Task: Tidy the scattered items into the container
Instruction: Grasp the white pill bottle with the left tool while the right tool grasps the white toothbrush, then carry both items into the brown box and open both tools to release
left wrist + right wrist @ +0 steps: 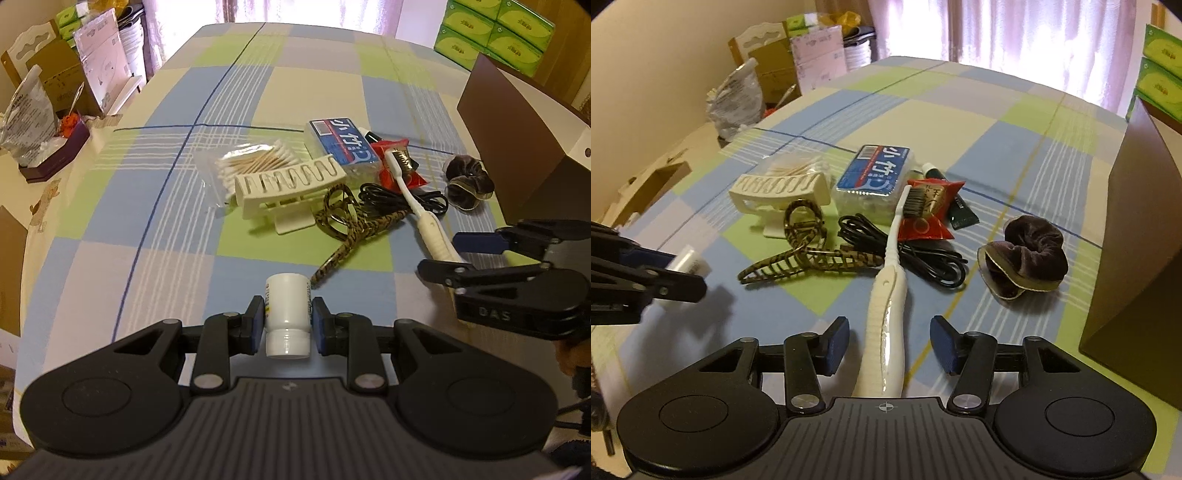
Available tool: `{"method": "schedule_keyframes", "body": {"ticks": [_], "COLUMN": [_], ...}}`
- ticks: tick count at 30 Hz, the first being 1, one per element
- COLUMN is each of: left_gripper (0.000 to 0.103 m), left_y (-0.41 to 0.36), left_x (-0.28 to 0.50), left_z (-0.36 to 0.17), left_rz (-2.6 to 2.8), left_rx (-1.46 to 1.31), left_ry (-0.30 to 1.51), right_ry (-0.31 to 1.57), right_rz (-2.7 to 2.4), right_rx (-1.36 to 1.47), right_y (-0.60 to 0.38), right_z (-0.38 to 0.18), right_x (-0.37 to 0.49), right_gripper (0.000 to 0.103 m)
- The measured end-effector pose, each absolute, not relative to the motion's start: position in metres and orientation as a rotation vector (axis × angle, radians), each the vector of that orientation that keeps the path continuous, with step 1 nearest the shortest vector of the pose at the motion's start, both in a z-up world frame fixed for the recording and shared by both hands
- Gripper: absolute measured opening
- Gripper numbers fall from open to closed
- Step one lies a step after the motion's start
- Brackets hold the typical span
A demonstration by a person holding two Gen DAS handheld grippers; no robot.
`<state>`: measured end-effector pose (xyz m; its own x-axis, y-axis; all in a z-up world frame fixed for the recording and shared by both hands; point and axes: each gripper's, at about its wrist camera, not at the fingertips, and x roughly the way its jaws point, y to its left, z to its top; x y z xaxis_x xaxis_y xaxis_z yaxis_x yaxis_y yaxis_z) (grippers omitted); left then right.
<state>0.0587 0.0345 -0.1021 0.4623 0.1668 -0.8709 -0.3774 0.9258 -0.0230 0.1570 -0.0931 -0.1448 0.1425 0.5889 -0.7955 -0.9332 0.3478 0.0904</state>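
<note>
My left gripper (287, 319) is shut on a small white bottle (286, 295), cap toward the camera. In the right wrist view that bottle (690, 260) hangs at the left above its shadow. My right gripper (890, 341) is open, one finger on each side of the white toothbrush (888, 306) handle, not touching it. The brush head rests on a red packet (931, 218). The brown container (1137, 258) stands at the right, its side also seen in the left wrist view (517, 155). A dark scrunchie (1027, 254) lies just left of it.
On the checked tablecloth (184, 206) lie a cotton swab bag (255, 162), a white slotted rack (291, 184), a striped hair claw (809, 254), a black cable (923, 254), a blue-labelled box (875, 177) and a dark green tube (962, 214). Cluttered boxes (55, 147) line the left edge.
</note>
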Motion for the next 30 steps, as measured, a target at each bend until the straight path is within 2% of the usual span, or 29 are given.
{"method": "schedule_keyframes", "body": {"ticks": [1, 3, 12, 23, 30], "left_gripper": [0.022, 0.022, 0.022, 0.022, 0.022], "left_y": [0.035, 0.037, 0.037, 0.012, -0.016], "left_x": [0.059, 0.06, 0.067, 0.082, 0.097], "left_z": [-0.101, -0.099, -0.092, -0.07, -0.038], "left_rz": [0.333, 0.323, 0.277, 0.195, 0.113], "left_rx": [-0.221, -0.212, -0.186, -0.135, -0.111], "left_ry": [1.039, 1.038, 1.027, 0.974, 0.899], "right_ry": [0.847, 0.818, 0.714, 0.765, 0.747], "right_rz": [1.154, 1.164, 1.198, 1.157, 1.108], "right_rx": [-0.502, -0.518, -0.455, -0.295, -0.152], "right_y": [-0.092, -0.092, -0.11, -0.144, -0.185], "right_z": [-0.145, -0.145, -0.117, -0.084, -0.049], "right_x": [0.155, 0.152, 0.138, 0.155, 0.177], "right_gripper": [0.05, 0.024, 0.023, 0.023, 0.023]}}
